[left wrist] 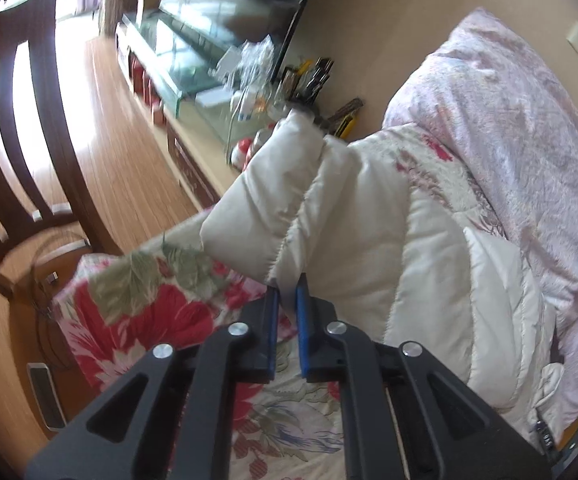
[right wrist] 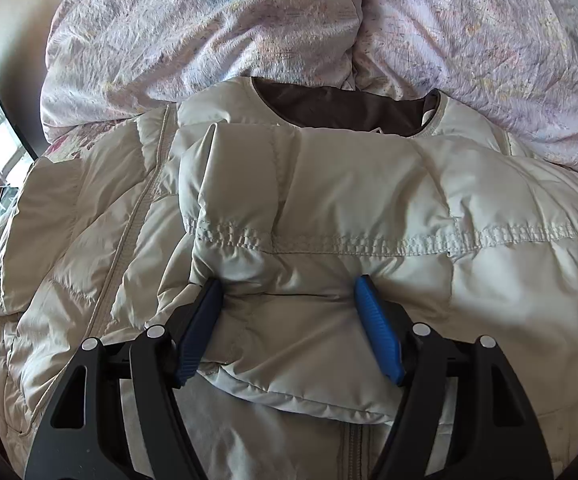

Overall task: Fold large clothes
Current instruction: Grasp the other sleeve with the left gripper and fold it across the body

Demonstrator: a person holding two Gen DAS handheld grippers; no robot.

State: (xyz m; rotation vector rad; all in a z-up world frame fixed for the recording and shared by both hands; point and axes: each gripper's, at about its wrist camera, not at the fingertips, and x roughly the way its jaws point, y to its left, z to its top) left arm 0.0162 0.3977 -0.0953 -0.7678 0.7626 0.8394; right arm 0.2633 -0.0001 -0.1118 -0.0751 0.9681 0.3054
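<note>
A cream quilted down jacket (right wrist: pixel 329 208) lies on a bed, its brown-lined collar (right wrist: pixel 341 110) at the far side. One sleeve (right wrist: pixel 313 280) is folded across the body. My right gripper (right wrist: pixel 289 292) is open, its blue pads either side of that sleeve's cuff end, pressing into it. In the left wrist view my left gripper (left wrist: pixel 288 292) is shut on the edge of the other sleeve (left wrist: pixel 265 196) and holds it lifted above the floral sheet (left wrist: pixel 149 312). The jacket body (left wrist: pixel 409 248) lies to the right of it.
A pale lilac duvet (right wrist: pixel 249 24) is bunched behind the jacket; it also shows in the left wrist view (left wrist: pixel 529 152). Left of the bed are a wood floor (left wrist: pixel 101 152), a dark chair (left wrist: pixel 21 128), a glass-topped cabinet (left wrist: pixel 177 56) with clutter, and a wall.
</note>
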